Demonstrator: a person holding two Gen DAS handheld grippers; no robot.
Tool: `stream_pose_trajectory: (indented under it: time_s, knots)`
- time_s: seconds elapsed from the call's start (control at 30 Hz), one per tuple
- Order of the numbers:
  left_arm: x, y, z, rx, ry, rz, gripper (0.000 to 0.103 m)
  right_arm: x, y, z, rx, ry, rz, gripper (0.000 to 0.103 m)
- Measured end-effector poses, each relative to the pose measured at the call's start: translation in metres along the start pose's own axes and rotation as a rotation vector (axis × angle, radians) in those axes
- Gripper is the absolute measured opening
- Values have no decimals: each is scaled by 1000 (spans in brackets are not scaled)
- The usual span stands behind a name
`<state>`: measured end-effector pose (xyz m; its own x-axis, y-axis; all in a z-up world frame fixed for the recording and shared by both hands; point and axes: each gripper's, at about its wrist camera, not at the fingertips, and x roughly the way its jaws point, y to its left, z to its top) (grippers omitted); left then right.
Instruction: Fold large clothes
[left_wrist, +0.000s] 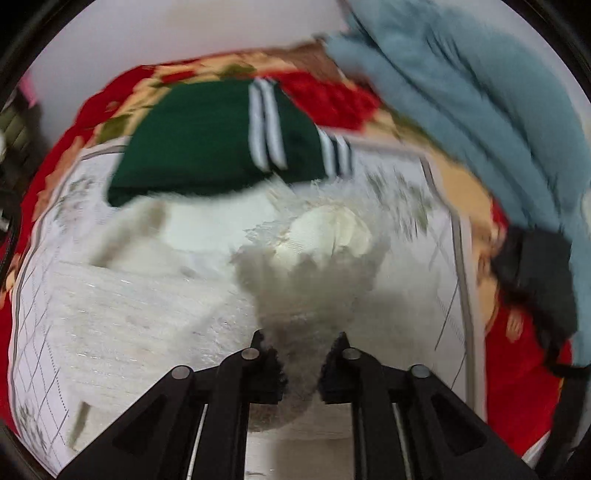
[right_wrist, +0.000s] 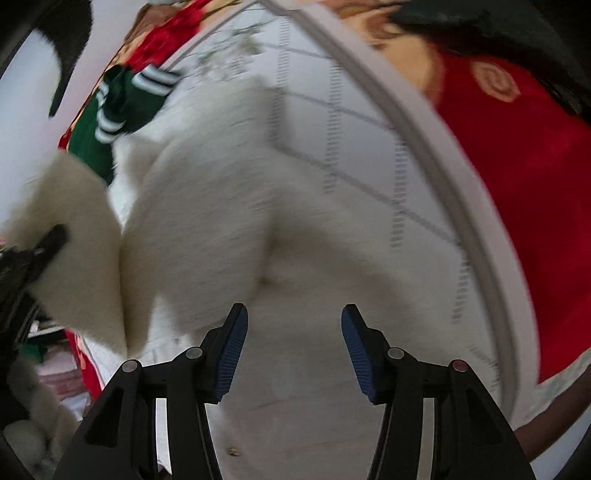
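A white fluffy garment (left_wrist: 310, 280) lies on the bed's white patterned sheet (left_wrist: 406, 184). My left gripper (left_wrist: 301, 363) is shut on a bunched fold of it and lifts that fold off the sheet. In the right wrist view the same white garment (right_wrist: 221, 229) spreads below my right gripper (right_wrist: 293, 332), which is open with nothing between its blue pads (right_wrist: 232, 347). The left gripper (right_wrist: 51, 240) shows at the left edge there, holding a raised flap of the garment. The frames are motion-blurred.
A folded green garment with white stripes (left_wrist: 207, 147) lies at the far side of the sheet. A blue-grey cloth (left_wrist: 480, 92) hangs at the upper right, with a dark item (left_wrist: 535, 280) below it. A red floral blanket (right_wrist: 517, 166) borders the sheet.
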<state>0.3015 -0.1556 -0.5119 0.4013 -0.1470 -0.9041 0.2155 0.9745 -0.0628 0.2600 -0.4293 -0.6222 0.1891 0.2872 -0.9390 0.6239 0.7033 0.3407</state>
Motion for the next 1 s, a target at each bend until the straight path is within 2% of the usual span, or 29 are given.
stream_pose_trajectory:
  time_s: [0.07, 0.1, 0.13, 0.17, 0.2, 0.27, 0.3, 0.4, 0.47, 0.57, 0.63, 0.7, 0.73, 0.77, 0.8, 0.83, 0.9, 0.93, 1.0]
  knots:
    - [13, -13, -4, 33, 33, 13, 17, -1, -14, 4, 11, 4, -13, 55]
    - [14, -15, -6, 38, 39, 9, 27, -3, -21, 5, 18, 5, -10, 55]
    - [16, -14, -8, 44, 48, -7, 51, -5, -28, 7, 24, 6, -6, 55]
    - [15, -14, -8, 47, 53, -19, 71, -8, -34, 9, 30, 9, 0, 55]
    - [13, -12, -9, 49, 52, -33, 97, -10, -37, 11, 32, 11, 3, 55]
    - [7, -6, -12, 40, 39, -18, 98, -16, -42, 11, 24, 13, -4, 62]
    - [2, 2, -16, 22, 46, -2, 98, -20, -44, 12, 21, 12, -5, 69]
    - [-7, 27, -39, -72, 80, 88, 98, -29, -47, 14, -11, 5, -14, 71]
    - [-16, 57, -66, -127, 110, 222, 98, -26, -43, 16, -53, 15, -37, 71]
    - [-13, 94, -102, -156, 163, 412, 98, -14, -36, 20, -111, 39, -75, 71]
    - [-6, 119, -120, -185, 219, 484, 98, -6, -26, 24, -174, 43, -72, 71]
    - [-1, 144, -131, -227, 238, 548, 98, 5, -4, 30, -286, 34, -94, 71]
    - [0, 151, -132, -236, 236, 569, 98, 12, 9, 33, -355, 31, -113, 69]
    - [2, 159, -130, -243, 230, 604, 98, 22, 22, 37, -430, 31, -145, 61]
    - [3, 166, -128, -248, 224, 641, 98, 32, 28, 43, -466, 10, -208, 11]
    - [5, 171, -126, -254, 226, 656, 98, 39, 19, 54, -391, 1, -242, 10]
    - [9, 183, -121, -293, 231, 683, 98, 52, -11, 75, -146, 54, -162, 11]
    - [9, 187, -122, -305, 230, 691, 98, 55, -18, 80, -80, 67, -137, 11]
    - [15, 195, -118, -309, 227, 727, 98, 52, -14, 81, -80, 64, -126, 15]
